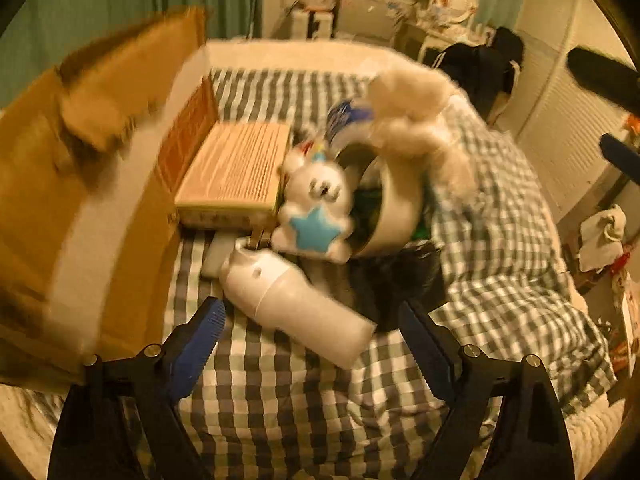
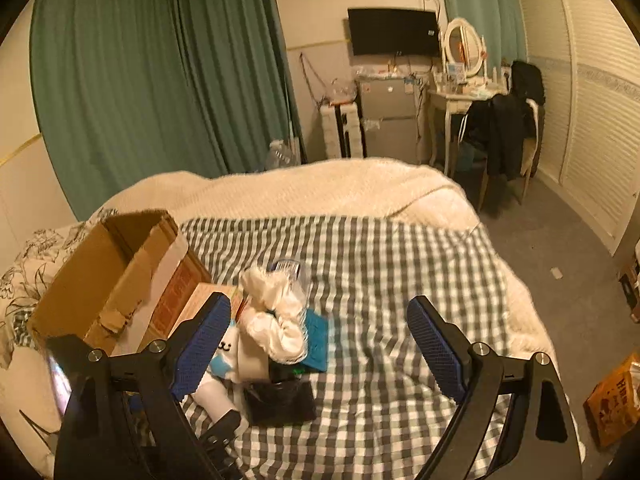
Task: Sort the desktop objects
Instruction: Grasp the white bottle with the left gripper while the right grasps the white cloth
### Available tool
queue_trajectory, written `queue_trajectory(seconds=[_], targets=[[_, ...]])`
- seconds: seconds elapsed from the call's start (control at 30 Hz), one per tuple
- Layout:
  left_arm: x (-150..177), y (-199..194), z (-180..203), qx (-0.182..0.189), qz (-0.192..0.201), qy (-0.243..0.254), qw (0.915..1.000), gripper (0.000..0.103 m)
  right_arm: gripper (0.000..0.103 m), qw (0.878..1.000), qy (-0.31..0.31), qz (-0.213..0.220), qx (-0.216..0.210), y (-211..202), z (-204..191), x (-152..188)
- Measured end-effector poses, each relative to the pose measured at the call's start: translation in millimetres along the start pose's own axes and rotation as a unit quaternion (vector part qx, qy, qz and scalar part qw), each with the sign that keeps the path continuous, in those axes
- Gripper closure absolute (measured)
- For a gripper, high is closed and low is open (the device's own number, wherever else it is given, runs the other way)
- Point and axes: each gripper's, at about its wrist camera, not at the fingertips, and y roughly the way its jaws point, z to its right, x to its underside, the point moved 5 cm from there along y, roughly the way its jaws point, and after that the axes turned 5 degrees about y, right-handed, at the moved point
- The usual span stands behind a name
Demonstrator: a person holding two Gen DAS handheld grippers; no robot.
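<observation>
left wrist view low, close on the cardboard box [image 1: 100,208], right wrist view higher, farther, both sharing it [image 2: 108,280]

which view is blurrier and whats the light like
Left wrist view: heavy motion smear on the brown cardboard box and the white rabbit toy with a blue star, though the checked bedspread nearby stays fairly sharp. Right wrist view: mostly crisp. Both: dim warm yellow cast, fisheye bending.
</observation>
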Motion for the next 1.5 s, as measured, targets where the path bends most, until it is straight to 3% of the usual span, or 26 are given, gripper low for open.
queue_trajectory(seconds=[0.13, 0.37, 0.57, 0.63, 0.7, 0.73, 0.8, 0.83, 0.87, 0.9, 1.0, 1.23, 1.5], targets=[[4, 15, -3, -0.014, -0.015, -0.011, 0.9997, 0.013, 0.013, 1.0, -0.016, -0.024, 0.0, 19, -8, 9], [4, 23, -4, -0.026, -0.001, -0.031, 0.9992, 0.013, 0.013, 0.998, -0.006, -0.064, -0.01, 52, -13, 19], [8, 39, -14, -0.004, -0.018, -0.075, 0.997, 0.013, 0.014, 0.994, 0.013, -0.103, -0.018, 86, -14, 31], [9, 42, -17, 0.006, -0.016, -0.086, 0.9961, 0.014, 0.022, 0.993, 0.025, -0.11, -0.024, 90, -14, 33], [9, 41, -16, 0.009, -0.013, -0.086, 0.9962, 0.016, 0.045, 0.991, 0.036, -0.122, -0.031, 92, -12, 35], [10, 40, -16, 0.012, -0.011, -0.084, 0.9963, 0.017, 0.051, 0.991, 0.039, -0.127, -0.031, 93, -10, 36], [10, 39, -15, 0.017, -0.009, -0.082, 0.9964, 0.018, 0.076, 0.991, 0.035, -0.131, -0.024, 93, -7, 38], [11, 37, -15, 0.021, -0.008, -0.081, 0.9964, 0.019, 0.081, 0.991, 0.033, -0.13, -0.02, 91, -5, 38], [11, 37, -14, 0.023, -0.007, -0.081, 0.9964, 0.021, 0.088, 0.991, 0.032, -0.127, -0.018, 89, -4, 37], [12, 35, -14, 0.023, -0.007, -0.08, 0.9965, 0.036, 0.095, 0.992, 0.03, -0.122, -0.016, 87, -4, 34], [11, 32, -13, 0.033, -0.003, -0.071, 0.9969, 0.05, 0.099, 0.994, 0.025, -0.105, -0.012, 77, -1, 28], [7, 27, -10, 0.051, 0.007, -0.059, 0.9969, 0.057, 0.1, 0.997, 0.021, -0.07, -0.021, 51, 0, 15], [-3, 9, 7, 0.054, 0.052, -0.014, 0.9971, 0.06, 0.101, 0.999, 0.026, -0.031, -0.033, 23, 4, -1]])
